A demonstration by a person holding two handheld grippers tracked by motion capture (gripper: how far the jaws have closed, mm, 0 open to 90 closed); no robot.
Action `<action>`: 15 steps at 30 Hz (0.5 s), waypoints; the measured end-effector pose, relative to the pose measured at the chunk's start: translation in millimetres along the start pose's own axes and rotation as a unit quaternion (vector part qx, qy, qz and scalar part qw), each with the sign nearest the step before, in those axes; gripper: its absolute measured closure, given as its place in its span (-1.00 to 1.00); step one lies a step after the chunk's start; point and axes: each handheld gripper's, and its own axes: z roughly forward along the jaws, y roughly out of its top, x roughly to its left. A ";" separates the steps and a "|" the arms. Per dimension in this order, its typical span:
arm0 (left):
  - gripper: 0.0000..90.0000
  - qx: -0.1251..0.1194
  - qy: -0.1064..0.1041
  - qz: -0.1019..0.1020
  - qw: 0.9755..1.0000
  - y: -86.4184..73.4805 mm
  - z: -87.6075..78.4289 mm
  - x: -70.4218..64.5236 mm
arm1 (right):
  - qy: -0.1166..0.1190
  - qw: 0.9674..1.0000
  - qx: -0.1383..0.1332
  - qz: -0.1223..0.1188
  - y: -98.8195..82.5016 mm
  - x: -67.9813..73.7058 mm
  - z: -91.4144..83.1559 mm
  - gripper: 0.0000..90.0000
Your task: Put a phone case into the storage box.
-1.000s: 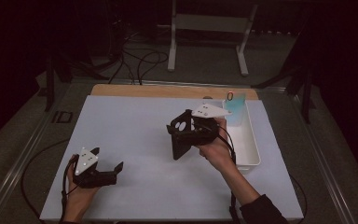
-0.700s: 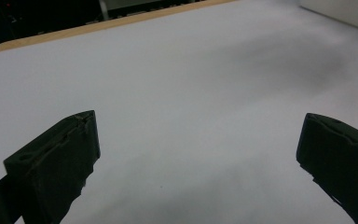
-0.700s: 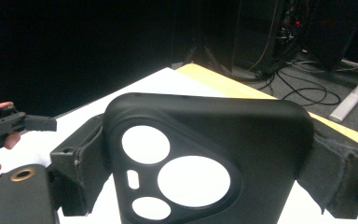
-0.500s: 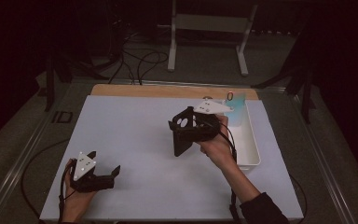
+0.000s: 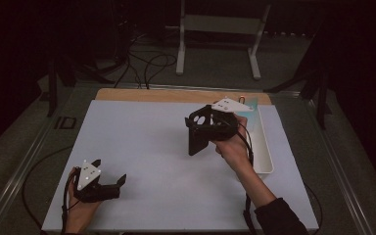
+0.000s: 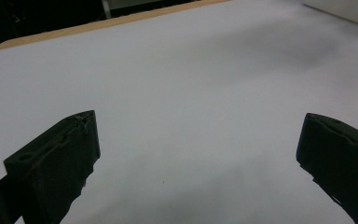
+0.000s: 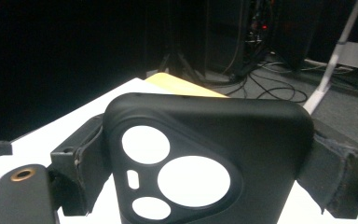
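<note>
My right gripper [image 5: 203, 128] pinches a black phone case [image 7: 205, 158]; at seven o'clock, my left gripper [image 5: 120, 183] rests spread.

High view looks down on the white table [image 5: 142, 142]; both tool cameras sit close (sharing it).

Black phone case [image 7: 242, 154] clamped between the 2 jaws

left gripper [image 5: 120, 182] low, jaws spread; right gripper [image 5: 196, 128] raised, jaws clamped.
</note>
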 end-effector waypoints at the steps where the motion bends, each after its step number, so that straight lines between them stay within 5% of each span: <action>1: -1.00 0.000 0.000 0.000 1.000 0.1 -0.3 -0.1 | 0.000 1.000 0.000 0.000 0.0 0.0 0.0 -0.70; 15: -1.00 -0.007 0.004 -0.004 1.000 0.5 -2.4 -0.1 | -0.030 0.999 -0.005 0.011 6.2 -18.4 -0.9 -0.70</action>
